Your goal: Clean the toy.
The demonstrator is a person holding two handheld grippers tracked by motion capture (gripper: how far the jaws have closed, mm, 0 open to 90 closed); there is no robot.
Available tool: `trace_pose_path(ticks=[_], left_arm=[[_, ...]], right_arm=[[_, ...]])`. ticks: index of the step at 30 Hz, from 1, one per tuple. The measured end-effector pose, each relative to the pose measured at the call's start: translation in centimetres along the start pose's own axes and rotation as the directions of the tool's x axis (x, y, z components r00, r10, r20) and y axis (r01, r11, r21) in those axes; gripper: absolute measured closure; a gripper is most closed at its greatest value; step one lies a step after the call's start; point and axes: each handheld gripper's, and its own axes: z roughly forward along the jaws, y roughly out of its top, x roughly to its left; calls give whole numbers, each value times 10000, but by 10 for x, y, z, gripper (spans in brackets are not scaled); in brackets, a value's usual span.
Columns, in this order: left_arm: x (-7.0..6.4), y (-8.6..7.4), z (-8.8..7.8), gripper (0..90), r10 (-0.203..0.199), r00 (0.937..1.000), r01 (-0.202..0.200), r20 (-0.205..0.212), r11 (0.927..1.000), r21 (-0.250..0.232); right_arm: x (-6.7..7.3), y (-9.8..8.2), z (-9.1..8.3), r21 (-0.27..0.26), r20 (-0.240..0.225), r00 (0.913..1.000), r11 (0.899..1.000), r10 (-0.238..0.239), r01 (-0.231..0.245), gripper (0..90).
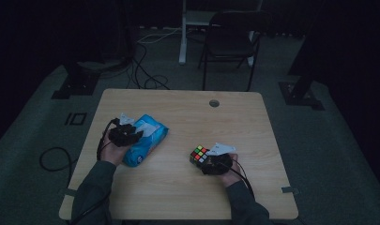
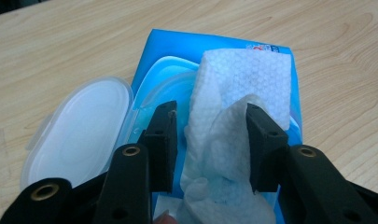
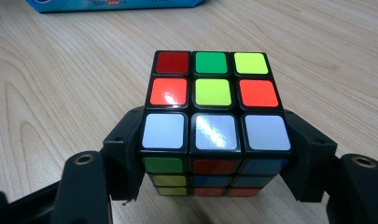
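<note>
— On the left half of the table point(image 1: 187, 187), what has the left claw point(image 2: 210, 126) got hold of?

— Nothing firmly, as far as I can see. It sits over the blue pack of wipes point(image 2: 270, 60), and a white wipe point(image 2: 238, 93) stands up out of the pack between its two black jaws. The right-hand jaw in the left gripper view lies against the wipe's folded edge; the other jaw stands a little off it with a gap showing. So I would call that claw released, with the wipe between the jaws but not pinched.

— And the pack itself?

— It lies flat on the wood, its clear plastic lid point(image 2: 79, 135) flipped open and resting on the table beside it. From the high view the pack point(image 1: 148, 138) is near the left edge, with the person's left hand point(image 1: 113, 150) and its claw point(image 1: 126, 136) right on top of it.

— What about the other side?

— The right claw point(image 3: 214, 154) is clenched on a colour cube point(image 3: 212, 102), one jaw pressed on each side of it. The cube sits on the table, white squares along the near row of its top face. In the high view the cube point(image 1: 199, 154) is toward the right, well apart from the pack, with the right claw point(image 1: 211, 161) behind it.
</note>
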Motion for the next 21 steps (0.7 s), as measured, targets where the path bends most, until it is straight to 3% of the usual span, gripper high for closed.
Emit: trace_pose_path(ticks=[4,8,14,21], left_arm=[[-1,2,2,724,157,9997,-162,194,9995,265],[1,2,1,852,33,9996,-40,288,9998,216],[2,7,-13,868,-77,9986,93,529,9995,-299],[-5,15,-25,875,144,9978,-104,648,9980,-621]], right_arm=[[0,0,0,6,11,10000,10000,14,-14,339],[0,0,0,5,-1,10000,10000,7,-7,339],[0,0,0,8,-14,10000,10000,9,-9,339],[0,0,0,3,13,10000,10000,15,-15,339]])
